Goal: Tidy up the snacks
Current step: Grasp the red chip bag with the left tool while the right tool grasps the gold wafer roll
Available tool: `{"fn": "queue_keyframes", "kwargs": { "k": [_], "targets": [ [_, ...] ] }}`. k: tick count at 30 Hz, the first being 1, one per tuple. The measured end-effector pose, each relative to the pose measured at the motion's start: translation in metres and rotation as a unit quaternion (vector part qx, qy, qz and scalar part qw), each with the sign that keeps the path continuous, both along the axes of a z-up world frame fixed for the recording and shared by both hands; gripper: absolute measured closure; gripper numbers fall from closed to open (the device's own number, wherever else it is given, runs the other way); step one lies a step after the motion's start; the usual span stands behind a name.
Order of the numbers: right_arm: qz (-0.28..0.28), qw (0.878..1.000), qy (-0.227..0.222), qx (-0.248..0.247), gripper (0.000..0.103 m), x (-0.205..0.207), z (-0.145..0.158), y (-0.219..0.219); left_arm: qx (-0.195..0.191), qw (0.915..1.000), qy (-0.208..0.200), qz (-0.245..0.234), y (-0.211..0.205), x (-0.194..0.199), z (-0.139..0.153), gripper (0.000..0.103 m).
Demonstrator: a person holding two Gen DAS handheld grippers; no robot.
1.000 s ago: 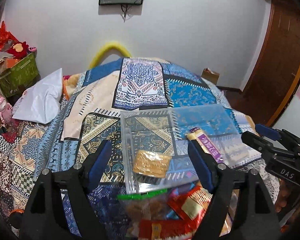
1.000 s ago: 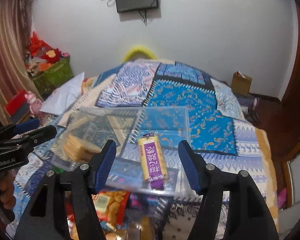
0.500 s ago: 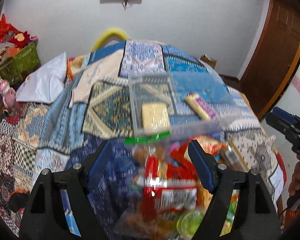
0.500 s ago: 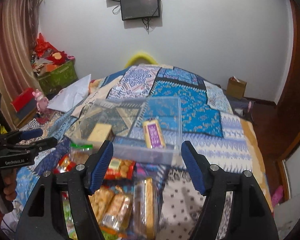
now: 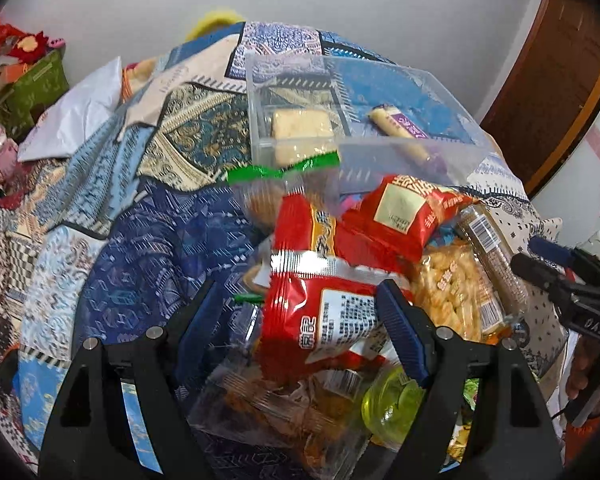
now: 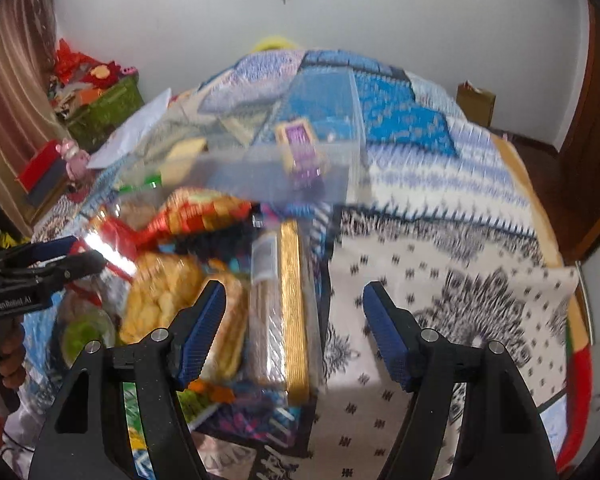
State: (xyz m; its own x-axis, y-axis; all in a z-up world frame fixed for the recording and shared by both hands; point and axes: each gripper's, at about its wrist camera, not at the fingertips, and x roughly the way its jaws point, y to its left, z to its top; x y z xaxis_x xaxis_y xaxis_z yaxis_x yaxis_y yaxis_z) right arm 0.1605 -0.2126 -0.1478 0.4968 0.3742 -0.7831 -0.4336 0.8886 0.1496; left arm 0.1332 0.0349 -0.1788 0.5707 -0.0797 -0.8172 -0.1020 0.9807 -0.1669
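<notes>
A pile of snack packets lies on the quilt in front of a clear plastic bin point(image 5: 256, 92). The bin holds a pale biscuit pack point(image 5: 300, 124) and a purple-labelled bar point(image 5: 400, 124). My left gripper point(image 5: 300, 328) hangs open just over the pile, a red packet point(image 5: 324, 312) showing between its fingers with no pad pressing it. In the blurred right wrist view my right gripper point(image 6: 294, 320) is open above a long gold-edged cracker pack point(image 6: 284, 304), with the bin point(image 6: 352, 120) and purple bar point(image 6: 300, 144) beyond. Each gripper shows at the edge of the other's view.
The quilt point(image 5: 100, 264) covers a bed. A white pillow point(image 5: 80, 116) and a green box of toys point(image 5: 40, 84) sit far left; a brown door point(image 5: 560, 80) stands right. A cardboard box point(image 6: 476, 100) is on the floor beyond. Bare white patterned cloth point(image 6: 440, 280) lies right of the pile.
Both grippers have come down and back from over the bin to the near snack pile, tilting more downward. The right jaws stand slightly wider than before.
</notes>
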Motion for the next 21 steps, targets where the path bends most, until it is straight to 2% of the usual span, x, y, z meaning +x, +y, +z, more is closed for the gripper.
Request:
{"fn": "queue_keyframes", "kwargs": {
  "k": [8,14,15,16,21],
  "targets": [
    [0.002,1.0,0.025,-0.002,0.036,0.002,-0.019,0.0,-0.014,0.9994,0.005,-0.031,-0.016,0.007,-0.007,0.024],
    [0.006,0.999,0.039,0.009,0.054,0.004,-0.027,0.003,0.004,0.999,0.01,-0.044,-0.029,0.012,-0.015,0.025],
    [0.009,0.999,0.038,0.01,0.057,0.004,-0.027,0.004,0.004,0.999,0.008,-0.043,-0.029,0.012,-0.015,0.028],
    [0.012,0.999,0.039,0.012,0.065,0.003,-0.027,0.005,0.002,0.999,0.006,-0.043,-0.029,0.01,-0.015,0.031],
    [0.013,0.999,0.031,0.009,0.066,0.001,-0.027,0.008,0.011,0.9986,-0.013,-0.049,-0.03,0.0,-0.005,0.055]
  ]
}}
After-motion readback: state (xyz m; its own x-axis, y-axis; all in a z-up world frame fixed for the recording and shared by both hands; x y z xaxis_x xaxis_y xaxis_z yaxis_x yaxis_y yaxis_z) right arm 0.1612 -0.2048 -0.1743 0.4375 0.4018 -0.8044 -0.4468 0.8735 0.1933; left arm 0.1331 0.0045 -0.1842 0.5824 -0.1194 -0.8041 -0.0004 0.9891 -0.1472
